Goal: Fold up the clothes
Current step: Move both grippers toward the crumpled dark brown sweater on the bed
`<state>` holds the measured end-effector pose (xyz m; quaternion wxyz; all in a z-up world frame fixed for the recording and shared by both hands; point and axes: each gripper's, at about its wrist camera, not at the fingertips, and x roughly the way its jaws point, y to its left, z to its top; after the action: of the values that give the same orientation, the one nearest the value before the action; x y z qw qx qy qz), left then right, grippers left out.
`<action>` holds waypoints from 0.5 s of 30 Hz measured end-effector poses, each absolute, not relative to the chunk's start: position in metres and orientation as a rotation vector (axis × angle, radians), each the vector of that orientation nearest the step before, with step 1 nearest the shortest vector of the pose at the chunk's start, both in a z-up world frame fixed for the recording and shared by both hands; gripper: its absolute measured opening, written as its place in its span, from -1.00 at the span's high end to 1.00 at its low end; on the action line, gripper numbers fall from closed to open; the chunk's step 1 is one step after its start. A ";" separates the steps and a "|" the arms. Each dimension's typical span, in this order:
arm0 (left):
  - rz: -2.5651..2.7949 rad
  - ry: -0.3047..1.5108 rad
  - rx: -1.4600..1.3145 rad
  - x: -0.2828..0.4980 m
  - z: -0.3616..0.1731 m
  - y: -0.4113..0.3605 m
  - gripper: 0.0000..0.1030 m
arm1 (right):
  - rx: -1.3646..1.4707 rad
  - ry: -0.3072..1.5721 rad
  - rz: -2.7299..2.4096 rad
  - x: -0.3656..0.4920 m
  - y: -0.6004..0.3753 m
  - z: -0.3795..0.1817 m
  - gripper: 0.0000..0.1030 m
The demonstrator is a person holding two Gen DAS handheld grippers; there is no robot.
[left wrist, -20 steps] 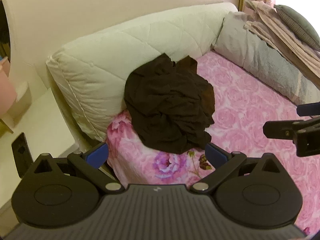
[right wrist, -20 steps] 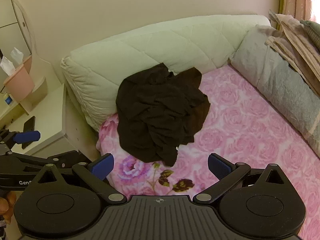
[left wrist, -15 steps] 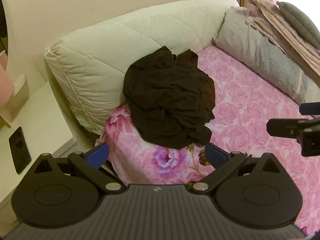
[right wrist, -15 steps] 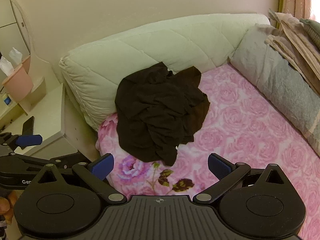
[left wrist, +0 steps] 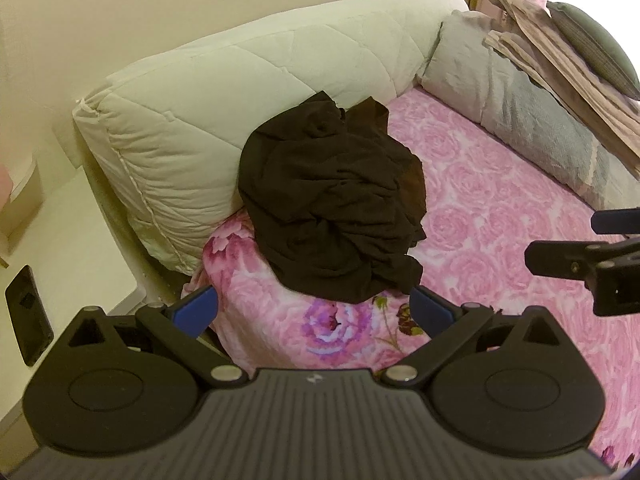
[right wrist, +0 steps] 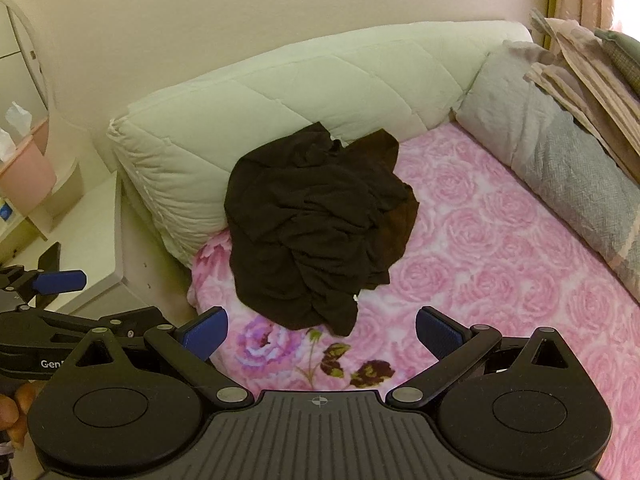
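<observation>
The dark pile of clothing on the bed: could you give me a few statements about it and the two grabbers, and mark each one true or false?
1. The dark garment lies crumpled on the pink rose bedspread. True.
2. The left gripper is clamped on the garment. False: its jaws stand wide open, short of the cloth.
3. The garment leans against the quilted cream cushion. True.
4. The right gripper holds a sleeve. False: it is open and empty.
5. The garment is neatly folded. False: it is a rumpled heap.
6. A dark phone lies on the white bedside table. True.
</observation>
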<state>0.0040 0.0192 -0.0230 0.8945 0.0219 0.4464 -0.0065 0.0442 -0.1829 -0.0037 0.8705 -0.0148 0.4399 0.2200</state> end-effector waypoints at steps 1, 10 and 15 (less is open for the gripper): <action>-0.017 0.927 0.046 0.005 -0.023 0.021 -0.95 | -0.030 0.920 0.459 0.044 -0.182 -0.004 -0.99; -0.038 0.918 0.038 0.005 -0.022 0.026 -0.95 | -0.042 0.932 0.458 0.045 -0.176 -0.002 -0.99; -0.036 0.911 0.031 0.001 -0.021 0.023 -0.95 | -0.049 0.932 0.466 0.041 -0.181 -0.003 -0.99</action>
<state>0.0010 0.0229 -0.0209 0.8977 0.0151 0.4401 -0.0175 0.0406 -0.1807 -0.0034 0.8670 -0.0233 0.4454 0.2224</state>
